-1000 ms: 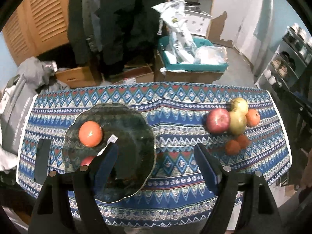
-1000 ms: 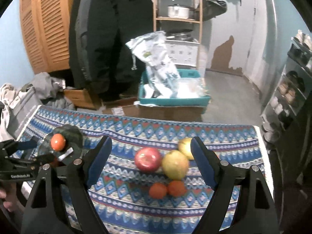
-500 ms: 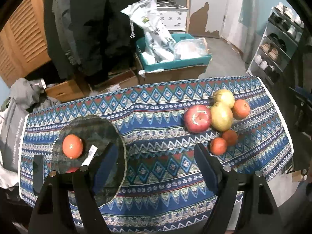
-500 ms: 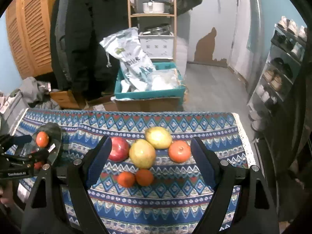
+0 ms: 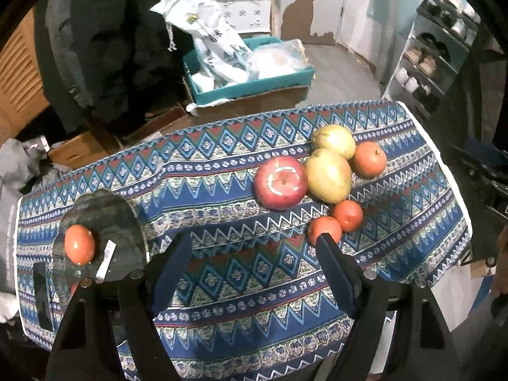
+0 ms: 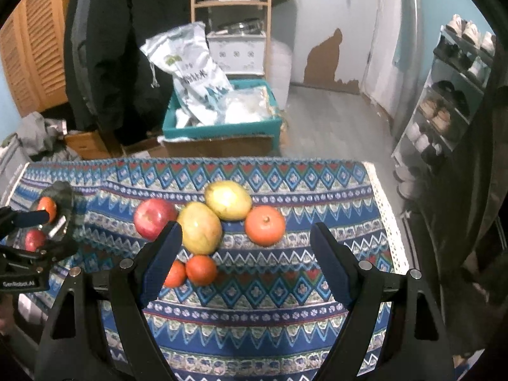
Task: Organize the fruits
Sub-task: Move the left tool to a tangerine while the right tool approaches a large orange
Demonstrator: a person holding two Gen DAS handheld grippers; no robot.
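Note:
A dark glass plate (image 5: 122, 219) at the table's left holds an orange fruit (image 5: 79, 244) and a red one (image 6: 33, 239). A cluster lies right of centre: a red apple (image 5: 281, 187), two yellow-green mangoes (image 5: 328, 176) (image 5: 333, 141), a large orange (image 5: 370, 159) and two small oranges (image 5: 347, 216) (image 5: 324, 228). My left gripper (image 5: 254, 268) is open and empty, over the cloth between plate and cluster. My right gripper (image 6: 246, 258) is open and empty above the cluster, with the large orange (image 6: 265, 225) between its fingers in view.
A blue patterned cloth (image 5: 238, 279) covers the table. Behind it stand a teal crate of bags (image 6: 222, 120), cardboard boxes and a dark coat. A shoe rack (image 6: 451, 101) is at the right. The left gripper shows at the right wrist view's left edge (image 6: 28, 238).
My left gripper has swung right, away from the plate toward the fruit cluster. My right gripper has shifted right and closer over the cluster. Both stay open.

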